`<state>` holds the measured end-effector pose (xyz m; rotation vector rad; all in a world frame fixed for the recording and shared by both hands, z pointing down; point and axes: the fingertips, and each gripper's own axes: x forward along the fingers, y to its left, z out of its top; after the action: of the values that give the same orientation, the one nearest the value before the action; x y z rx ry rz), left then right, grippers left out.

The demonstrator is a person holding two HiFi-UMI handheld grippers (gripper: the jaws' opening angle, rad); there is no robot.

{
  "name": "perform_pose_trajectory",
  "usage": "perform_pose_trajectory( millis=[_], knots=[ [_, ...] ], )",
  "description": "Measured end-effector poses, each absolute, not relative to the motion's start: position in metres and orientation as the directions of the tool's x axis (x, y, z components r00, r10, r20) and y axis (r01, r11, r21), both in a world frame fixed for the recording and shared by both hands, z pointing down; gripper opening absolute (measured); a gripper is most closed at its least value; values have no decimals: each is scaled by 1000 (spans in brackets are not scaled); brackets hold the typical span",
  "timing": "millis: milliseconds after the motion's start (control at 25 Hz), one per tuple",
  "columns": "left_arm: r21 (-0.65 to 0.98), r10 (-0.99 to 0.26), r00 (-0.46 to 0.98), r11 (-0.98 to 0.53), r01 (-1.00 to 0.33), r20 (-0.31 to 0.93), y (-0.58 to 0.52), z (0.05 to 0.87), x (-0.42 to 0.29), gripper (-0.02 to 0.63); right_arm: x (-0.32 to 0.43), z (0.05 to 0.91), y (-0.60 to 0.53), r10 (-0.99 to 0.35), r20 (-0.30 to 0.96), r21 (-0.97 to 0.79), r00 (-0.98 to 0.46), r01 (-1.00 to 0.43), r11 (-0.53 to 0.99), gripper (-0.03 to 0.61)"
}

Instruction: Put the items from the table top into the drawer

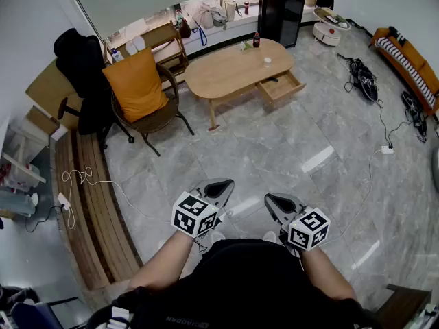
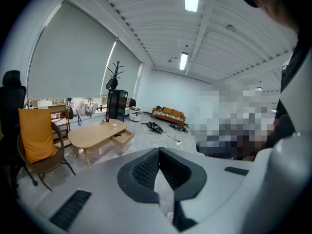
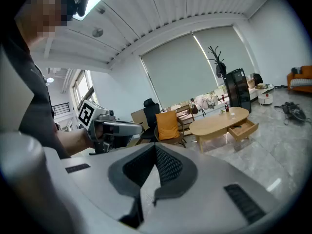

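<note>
Items to stow: dark bottle with a red cap, small white cup, and a pale greenish thing beside the bottle (too small to identify). All stand on the oval wooden table, well ahead of both grippers, far beyond jaw reach. The drawer hangs open on the table's near side, also far ahead.

Left gripper: jaws together, nothing between them. Right gripper: jaws together as well, empty. Both are held low in front of the person, pointing slightly down toward the floor.

Handling, judged from here:
- Bottle: likely rigid, smooth-walled and round, possibly with liquid inside, so the heavier of the lot. Tall and narrow, so easy to tip. Best taken across the body around mid-height, not at the cap.
- Cup: likely light, maybe thin-walled. Take it gently across the wall near the rim, or it may deform or skid away.
- Greenish thing: no call yet; needs a closer look.

Jaws must open before any grasp.
</note>
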<state>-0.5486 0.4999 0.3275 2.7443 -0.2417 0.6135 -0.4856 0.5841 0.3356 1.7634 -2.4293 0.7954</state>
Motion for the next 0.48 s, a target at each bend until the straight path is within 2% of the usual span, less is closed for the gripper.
perform_pose_trajectory(
  millis=[480],
  knots=[
    [267,-94,904,-938,-221,417,490,325,-557,5,-496,337,576,-881,330,-370,-339,-905,210,3]
  ],
)
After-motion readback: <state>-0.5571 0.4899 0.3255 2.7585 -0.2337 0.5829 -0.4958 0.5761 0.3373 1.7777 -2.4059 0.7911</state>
